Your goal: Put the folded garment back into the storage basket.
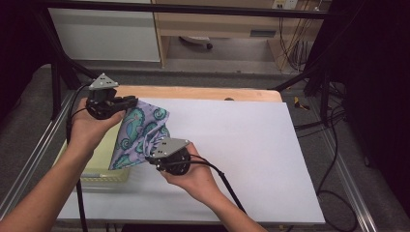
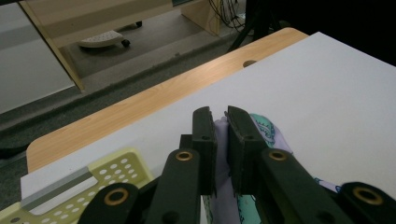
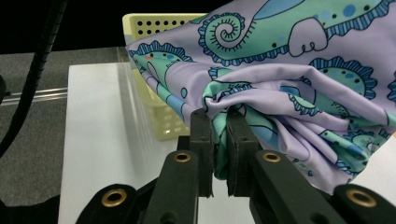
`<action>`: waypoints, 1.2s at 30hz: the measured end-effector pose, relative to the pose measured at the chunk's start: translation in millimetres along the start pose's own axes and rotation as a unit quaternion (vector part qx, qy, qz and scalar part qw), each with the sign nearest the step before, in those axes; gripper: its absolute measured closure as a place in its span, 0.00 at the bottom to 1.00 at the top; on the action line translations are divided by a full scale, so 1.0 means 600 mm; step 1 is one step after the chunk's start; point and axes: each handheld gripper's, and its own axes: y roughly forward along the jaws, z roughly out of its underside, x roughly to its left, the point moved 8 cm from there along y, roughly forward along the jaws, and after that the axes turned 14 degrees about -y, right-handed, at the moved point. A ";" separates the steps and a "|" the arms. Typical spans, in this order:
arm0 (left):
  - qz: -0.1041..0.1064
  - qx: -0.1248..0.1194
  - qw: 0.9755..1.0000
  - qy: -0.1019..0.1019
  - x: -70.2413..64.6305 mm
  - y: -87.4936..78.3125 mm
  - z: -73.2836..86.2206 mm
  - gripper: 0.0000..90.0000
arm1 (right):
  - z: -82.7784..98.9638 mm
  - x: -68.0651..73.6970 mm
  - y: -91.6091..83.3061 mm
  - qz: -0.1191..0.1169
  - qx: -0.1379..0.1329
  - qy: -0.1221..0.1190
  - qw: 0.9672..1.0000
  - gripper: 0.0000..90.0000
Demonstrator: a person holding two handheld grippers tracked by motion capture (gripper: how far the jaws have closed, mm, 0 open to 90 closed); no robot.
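Since the patterned cloth (image 1: 138,133) hangs limp and bunches where pinched, we judge it light, soft and slippery, best taken at edges or corners. It hangs left of centre in the high view, above the yellow basket (image 1: 99,166). We have left gripper (image 1: 129,102) and right gripper (image 1: 151,157) both clamped on it.

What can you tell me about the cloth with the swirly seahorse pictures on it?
The cloth looks thin and smooth, pale purple with teal and blue swirly seahorse shapes. It hangs in the air above the white table, beside a yellow basket. The left gripper pinches its top corner and the right gripper pinches a bunched, wrinkled fold lower down. Between the two grips it is pulled fairly flat, slanting downward.
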 end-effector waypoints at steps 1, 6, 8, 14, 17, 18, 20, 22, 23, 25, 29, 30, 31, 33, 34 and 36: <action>-0.002 -0.002 1.000 -0.003 0.005 -0.002 -0.001 0.91 | -0.002 0.000 0.004 -0.001 -0.001 -0.001 1.000 0.93; -0.009 -0.006 1.000 -0.014 0.030 -0.009 0.000 0.91 | -0.014 -0.001 0.019 0.000 -0.009 -0.001 1.000 0.93; -0.015 -0.009 1.000 -0.019 0.045 -0.014 0.000 0.91 | -0.023 -0.002 0.030 0.000 -0.018 0.000 1.000 0.93; -0.026 -0.012 0.999 -0.025 0.070 -0.025 0.004 0.92 | -0.040 0.001 0.051 -0.002 -0.030 -0.006 1.000 0.93; -0.029 -0.011 0.999 -0.027 0.078 -0.028 0.005 0.91 | -0.047 0.002 0.061 -0.003 -0.034 -0.005 0.999 0.93; -0.031 -0.013 0.999 -0.030 0.084 -0.032 0.007 0.91 | -0.048 0.003 0.064 -0.003 -0.034 -0.007 0.999 0.93; -0.032 -0.014 0.999 -0.031 0.087 -0.034 0.007 0.91 | -0.051 0.004 0.071 -0.003 -0.034 -0.008 0.999 0.93; -0.035 -0.014 0.999 -0.033 0.092 -0.036 0.008 0.91 | -0.055 0.005 0.077 -0.003 -0.036 -0.005 0.999 0.93; -0.036 -0.014 0.999 -0.033 0.095 -0.038 0.009 0.91 | -0.056 0.005 0.080 -0.003 -0.037 -0.004 0.999 0.93; -0.039 -0.015 0.999 -0.035 0.100 -0.040 0.010 0.91 | -0.060 0.008 0.086 -0.003 -0.039 -0.002 0.999 0.93; -0.045 -0.013 0.998 -0.037 0.111 -0.043 0.013 0.91 | -0.065 0.010 0.095 -0.005 -0.040 -0.003 0.999 0.93; -0.048 -0.013 0.998 -0.040 0.117 -0.043 0.015 0.91 | -0.067 0.010 0.101 -0.005 -0.041 -0.002 0.999 0.93; -0.048 -0.013 0.998 -0.040 0.117 -0.043 0.015 0.91 | -0.068 0.010 0.103 -0.005 -0.041 -0.001 0.999 0.93; -0.051 -0.011 0.998 -0.043 0.125 -0.044 0.018 0.91 | -0.070 0.010 0.108 -0.004 -0.042 0.000 0.999 0.93; -0.051 -0.011 0.998 -0.043 0.125 -0.044 0.018 0.91 | -0.070 0.010 0.108 -0.004 -0.042 0.000 0.999 0.93; -0.054 -0.011 0.997 -0.045 0.131 -0.045 0.021 0.91 | -0.074 0.009 0.115 -0.004 -0.044 0.003 0.999 0.93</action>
